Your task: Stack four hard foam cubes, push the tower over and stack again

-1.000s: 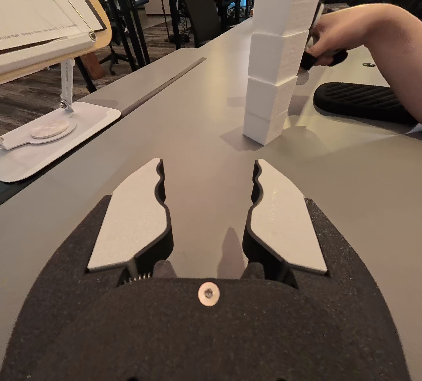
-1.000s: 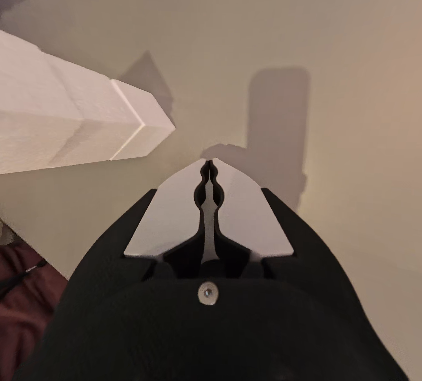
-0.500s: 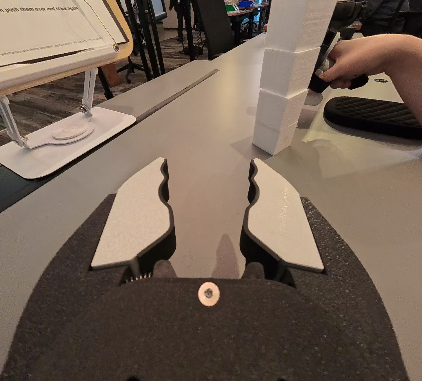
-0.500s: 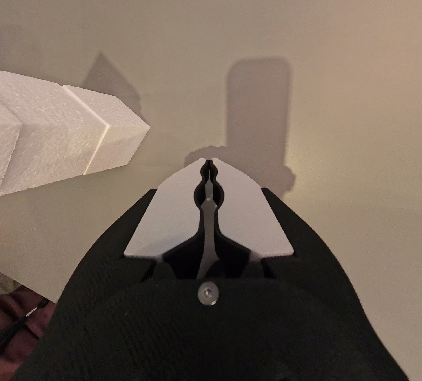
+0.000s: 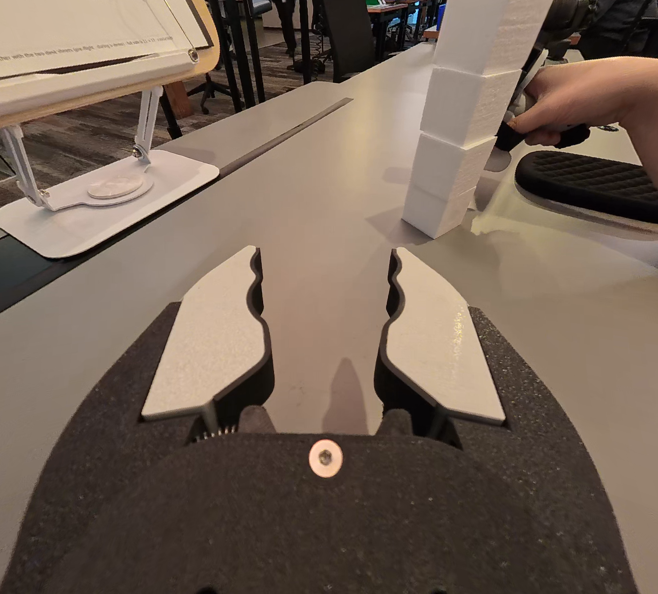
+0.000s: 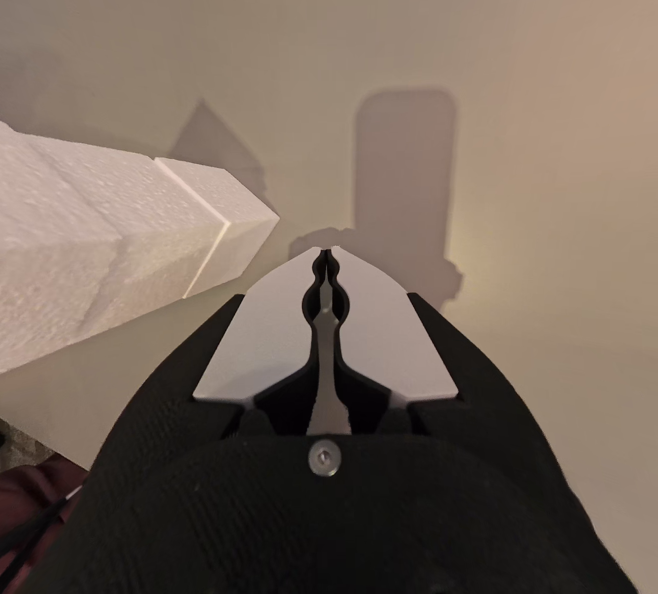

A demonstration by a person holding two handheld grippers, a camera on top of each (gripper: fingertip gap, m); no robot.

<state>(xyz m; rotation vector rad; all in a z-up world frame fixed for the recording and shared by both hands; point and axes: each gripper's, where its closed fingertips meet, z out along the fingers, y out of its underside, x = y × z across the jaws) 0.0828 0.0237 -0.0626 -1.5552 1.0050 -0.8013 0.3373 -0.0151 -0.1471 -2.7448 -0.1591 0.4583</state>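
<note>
Tower (image 5: 473, 107) nearer; right gripper (image 6: 327, 251) pinched, downward.

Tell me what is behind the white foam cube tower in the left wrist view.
Behind the white foam cube tower, a hand grips a black handle. The tower covers the right gripper's fingers there, so contact cannot be judged.

- Four white foam cubes (image 5: 466, 107), stacked in one tower on the bench (image 5: 320, 185)
- Two claws: left claw (image 5: 324, 256), right claw (image 6: 328, 249)
- One document stand (image 5: 106, 199)
- One black pad (image 5: 587, 182)
</note>
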